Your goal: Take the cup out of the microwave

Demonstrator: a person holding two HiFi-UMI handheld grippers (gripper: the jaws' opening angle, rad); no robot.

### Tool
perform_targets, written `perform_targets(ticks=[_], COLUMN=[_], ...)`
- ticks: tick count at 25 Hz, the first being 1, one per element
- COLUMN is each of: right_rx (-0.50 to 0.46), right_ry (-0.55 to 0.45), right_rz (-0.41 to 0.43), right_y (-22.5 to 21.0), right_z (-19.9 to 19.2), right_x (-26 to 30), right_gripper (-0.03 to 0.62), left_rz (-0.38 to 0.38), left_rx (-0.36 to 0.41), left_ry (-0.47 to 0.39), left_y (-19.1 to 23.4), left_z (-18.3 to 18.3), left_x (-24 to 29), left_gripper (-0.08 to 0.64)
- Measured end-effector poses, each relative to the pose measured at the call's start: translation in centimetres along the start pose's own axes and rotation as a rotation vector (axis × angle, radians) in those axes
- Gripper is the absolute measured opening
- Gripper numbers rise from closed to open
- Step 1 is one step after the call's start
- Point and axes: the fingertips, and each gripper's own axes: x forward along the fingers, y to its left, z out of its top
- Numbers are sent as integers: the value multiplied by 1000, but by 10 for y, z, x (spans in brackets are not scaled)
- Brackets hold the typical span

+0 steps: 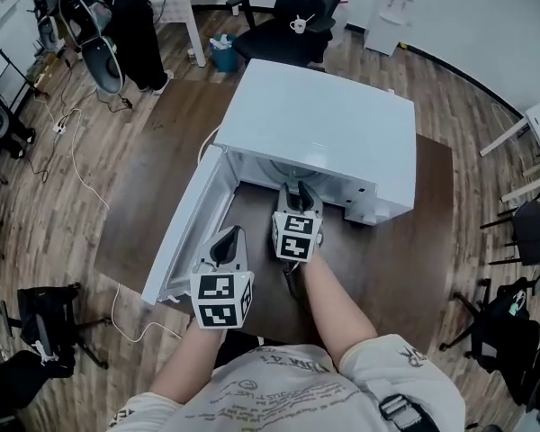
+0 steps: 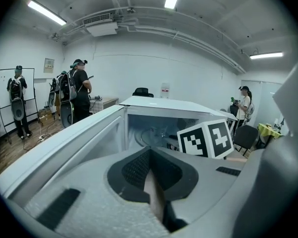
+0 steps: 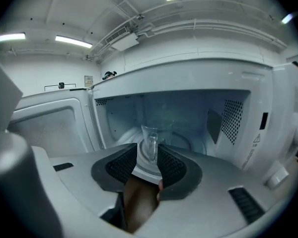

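A white microwave (image 1: 315, 124) stands on a dark table (image 1: 396, 268) with its door (image 1: 184, 232) swung open to the left. Inside, a clear glass cup (image 3: 150, 137) with a handle rests on the turntable (image 3: 184, 143). My right gripper (image 1: 299, 190) reaches into the oven's mouth; in the right gripper view it (image 3: 148, 152) is open, the cup's handle showing just beyond the gap and nothing pressed. My left gripper (image 1: 230, 234) hovers by the door's inner face with its pads (image 2: 139, 167) together and nothing in them. The head view hides the cup.
The open door (image 2: 64, 138) runs close along my left gripper's left side. A black office chair (image 1: 292, 16) holding a white mug stands behind the table. A person (image 1: 126, 16) stands at far left, cables (image 1: 81, 169) trail on the wood floor, and a black stand (image 1: 45, 322) sits low left.
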Motion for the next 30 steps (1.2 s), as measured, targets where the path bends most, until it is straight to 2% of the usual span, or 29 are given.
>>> perform_targets(ticks=[7,14,24,30], right_rx=[9,-66,-195,-165], right_ry=[28,67,44,20], right_rz=[-4,72,206,222], right_y=[-9,2,17,21], right_z=[-8,-17,-15,-10], right_x=[32,47,60,64], right_gripper=[127,127,127,126], left_rz=[30,59,76,85], left_rx=[-7,-21,-33,-36], left_ry=[39,54,60,66], left_y=[10,19,22,22], left_z=[-12,-17,-26,-30], left_x=[3,3,-6,-9], left_gripper=[14,14,14,14])
